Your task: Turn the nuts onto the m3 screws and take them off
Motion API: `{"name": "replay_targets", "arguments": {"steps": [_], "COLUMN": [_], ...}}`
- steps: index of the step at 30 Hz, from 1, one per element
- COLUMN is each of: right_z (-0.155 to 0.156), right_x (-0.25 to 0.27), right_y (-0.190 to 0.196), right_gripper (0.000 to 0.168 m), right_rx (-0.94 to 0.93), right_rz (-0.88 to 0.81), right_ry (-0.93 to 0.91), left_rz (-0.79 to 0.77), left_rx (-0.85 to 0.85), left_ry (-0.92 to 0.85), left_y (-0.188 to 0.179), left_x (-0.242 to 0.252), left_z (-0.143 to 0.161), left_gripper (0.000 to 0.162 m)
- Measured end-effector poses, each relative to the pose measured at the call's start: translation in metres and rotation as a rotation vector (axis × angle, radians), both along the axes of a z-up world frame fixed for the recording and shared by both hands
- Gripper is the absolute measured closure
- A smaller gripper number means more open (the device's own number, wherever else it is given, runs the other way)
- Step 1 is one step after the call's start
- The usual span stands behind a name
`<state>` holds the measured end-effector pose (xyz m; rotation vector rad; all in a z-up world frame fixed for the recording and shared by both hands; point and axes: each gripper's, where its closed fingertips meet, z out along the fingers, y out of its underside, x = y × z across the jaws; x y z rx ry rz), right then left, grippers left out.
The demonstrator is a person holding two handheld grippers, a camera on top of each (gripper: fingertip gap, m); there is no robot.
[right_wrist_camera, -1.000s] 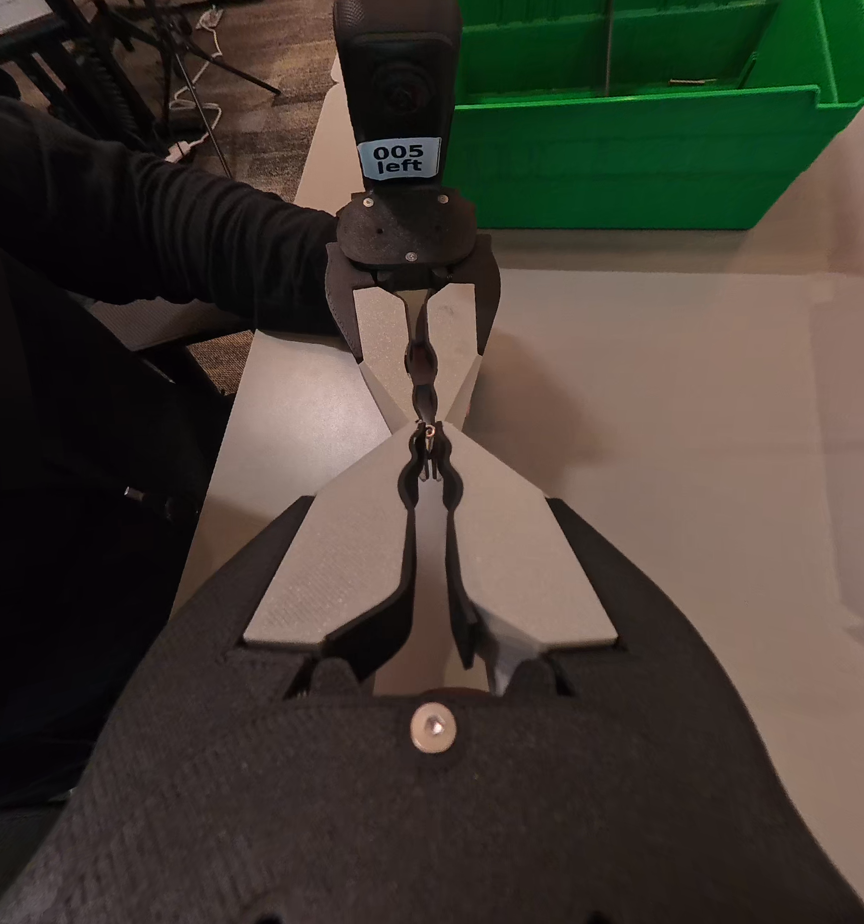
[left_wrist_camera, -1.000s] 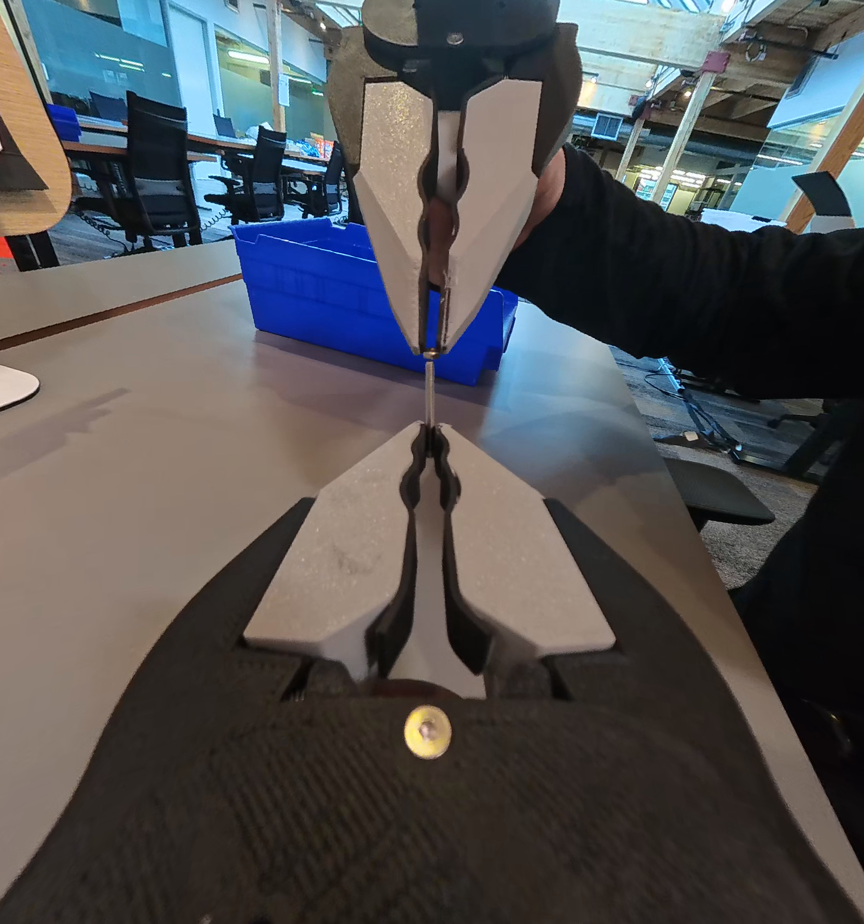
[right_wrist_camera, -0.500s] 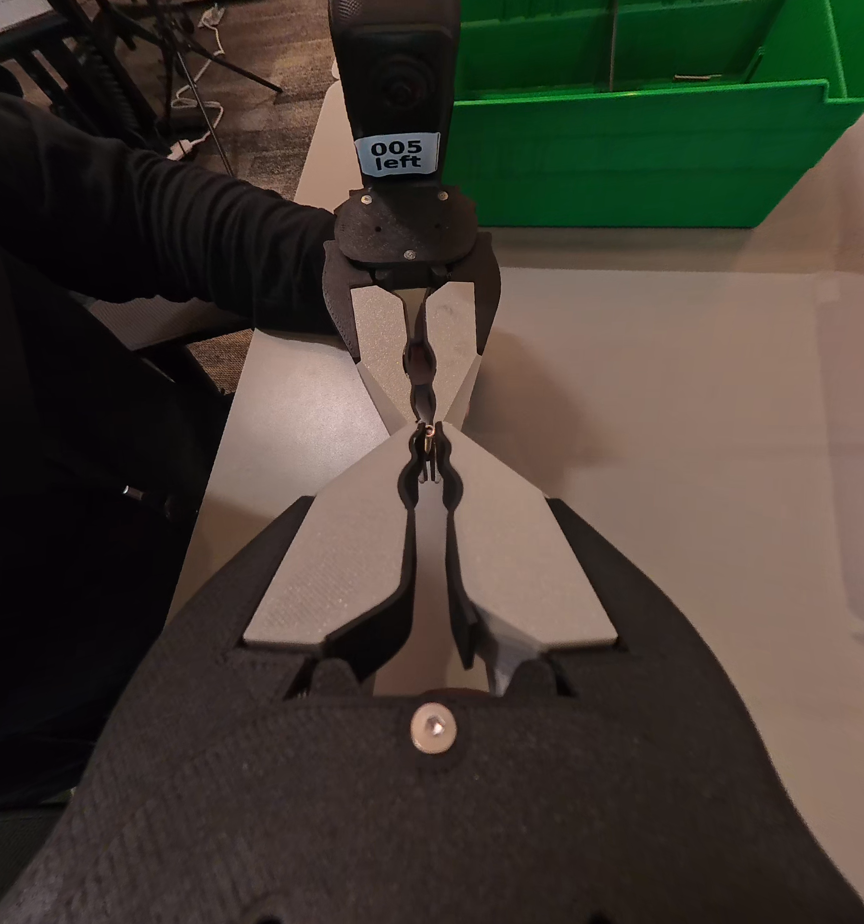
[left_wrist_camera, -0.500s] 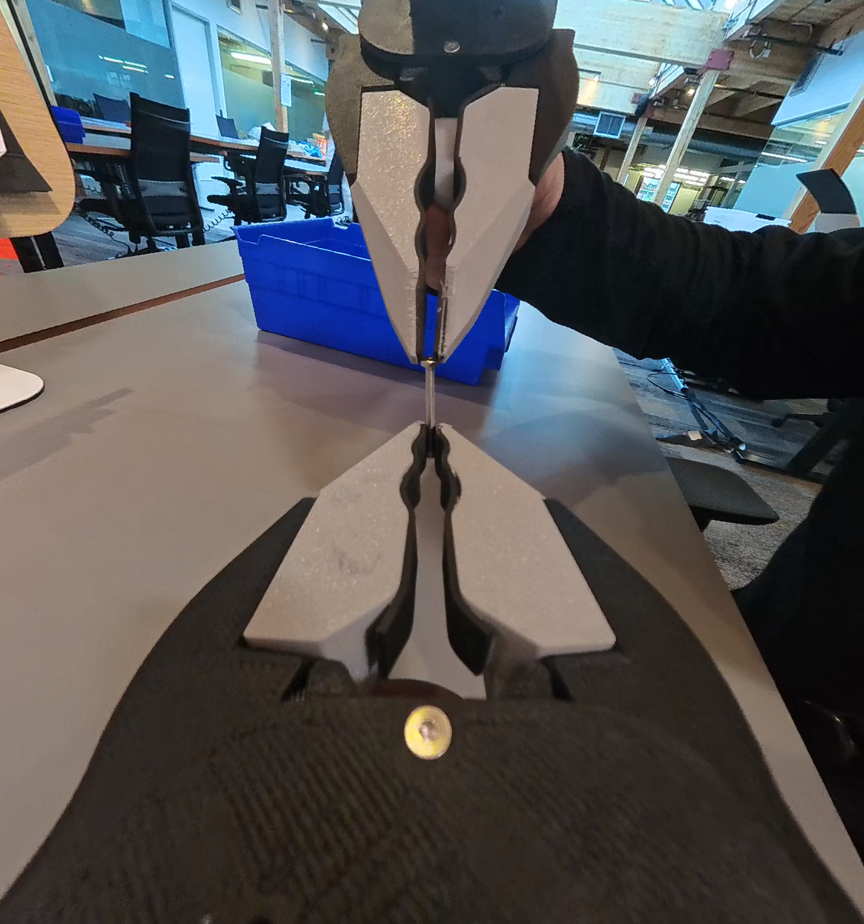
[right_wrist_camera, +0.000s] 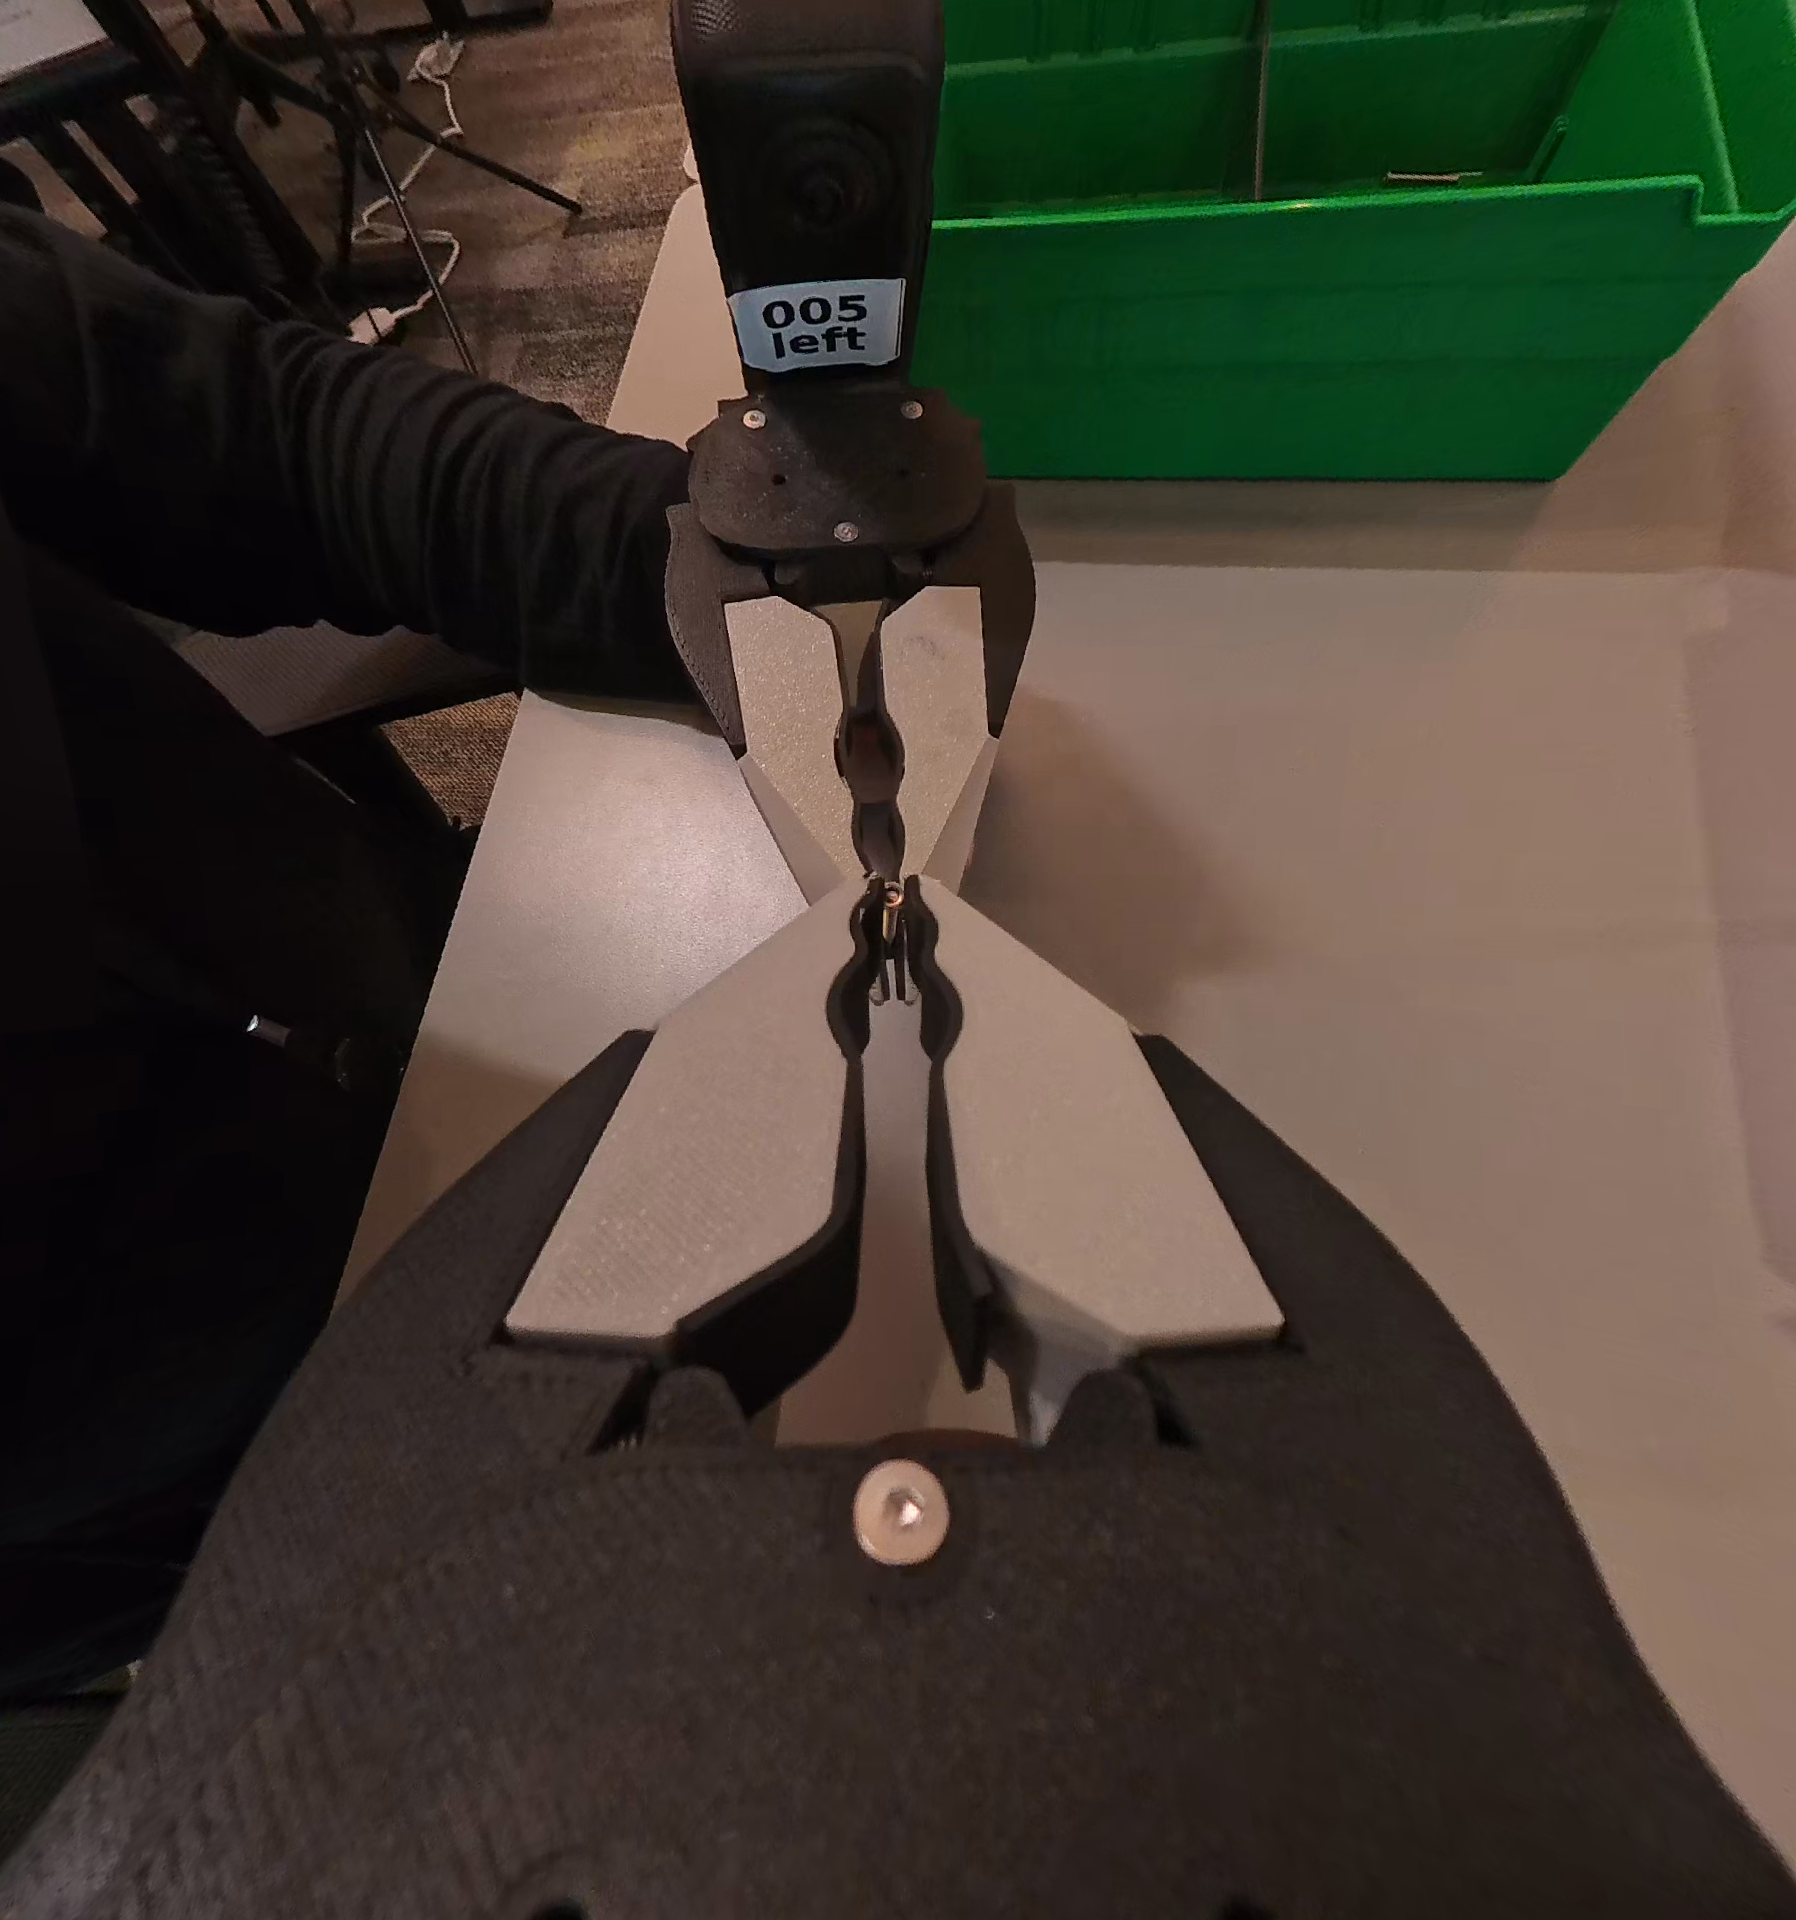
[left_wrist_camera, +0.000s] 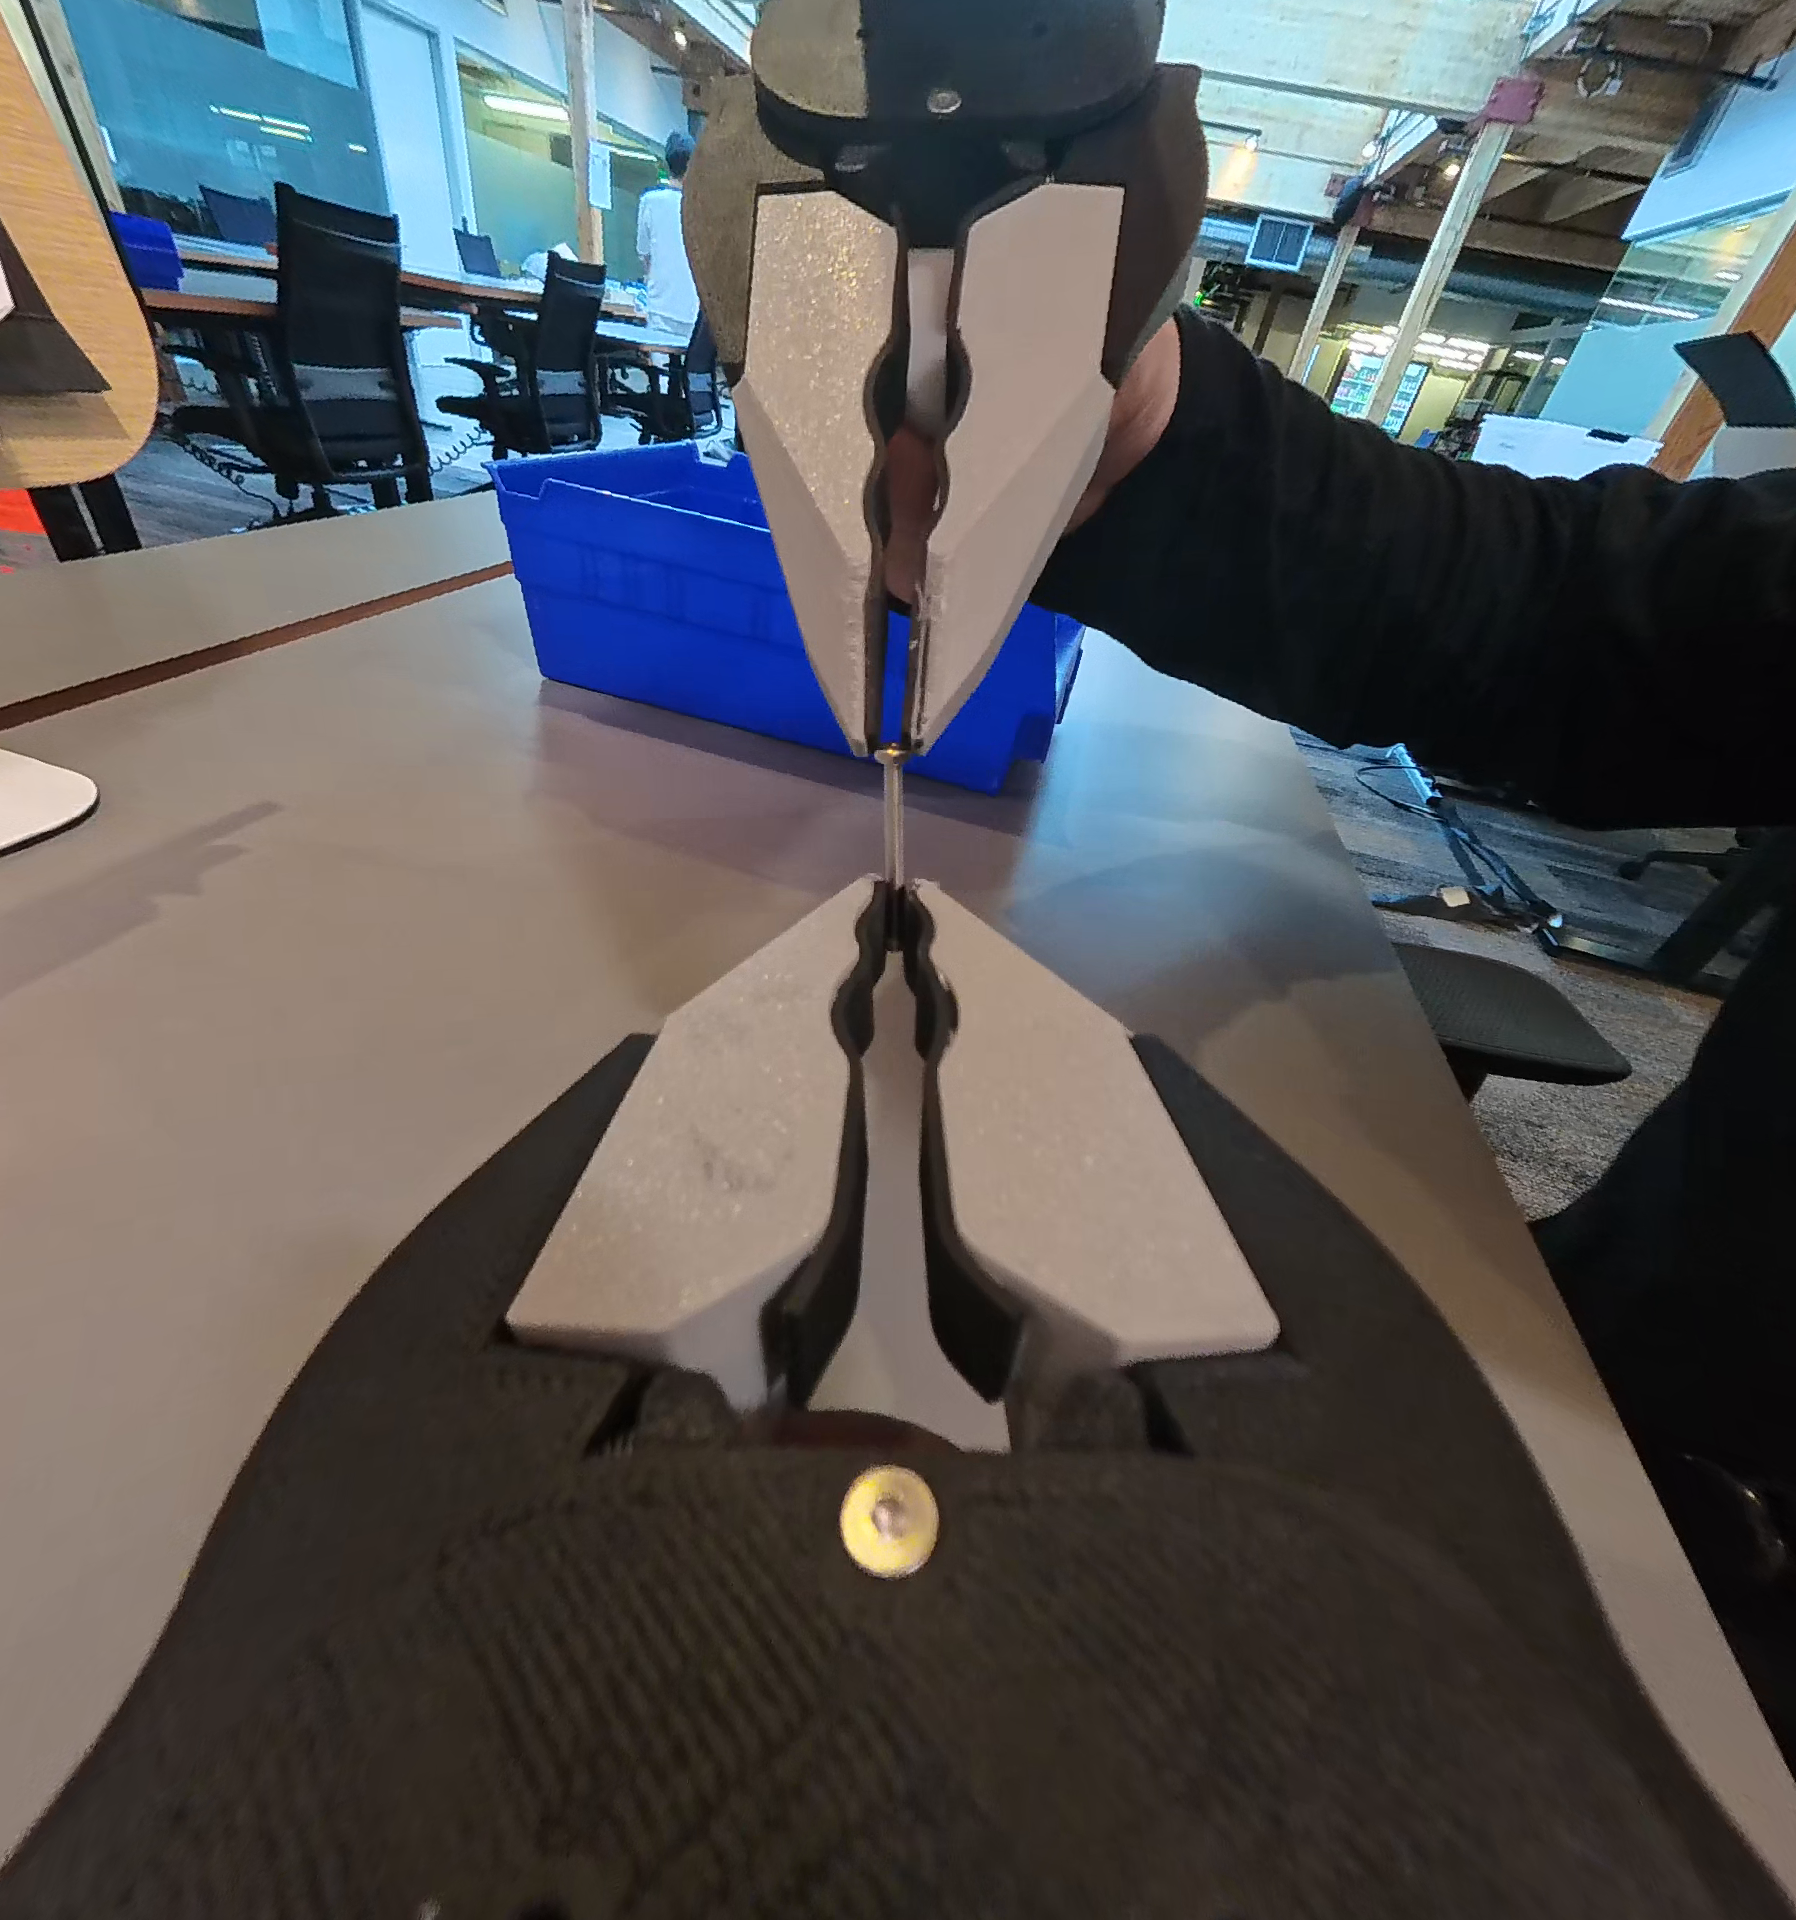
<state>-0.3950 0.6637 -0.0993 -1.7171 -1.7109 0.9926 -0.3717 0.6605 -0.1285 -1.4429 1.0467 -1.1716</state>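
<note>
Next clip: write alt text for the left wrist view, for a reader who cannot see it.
The left gripper, shut, holds a thin silver metal screw by one end while the right gripper, facing it, pinches a small nut at the screw's far end. This happens above a grey table, with a blue plastic bin behind and a black sleeve at right.
</note>
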Motion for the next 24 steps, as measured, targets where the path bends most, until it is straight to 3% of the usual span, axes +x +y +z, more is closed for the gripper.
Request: {"name": "replay_targets", "arguments": {"steps": [24], "right_z": [0.0027], "right_x": [-0.0005], "right_y": [0.0005], "right_gripper": [0.168], "right_rx": [-0.016], "right_rz": [-0.003], "right_ry": [0.021], "left_rz": [-0.013], "left_rx": [-0.001], "left_ry": [0.006], "left_y": [-0.0023], "left_x": [0.0007], "left_z": [-0.0008], "left_gripper": [0.162]}}
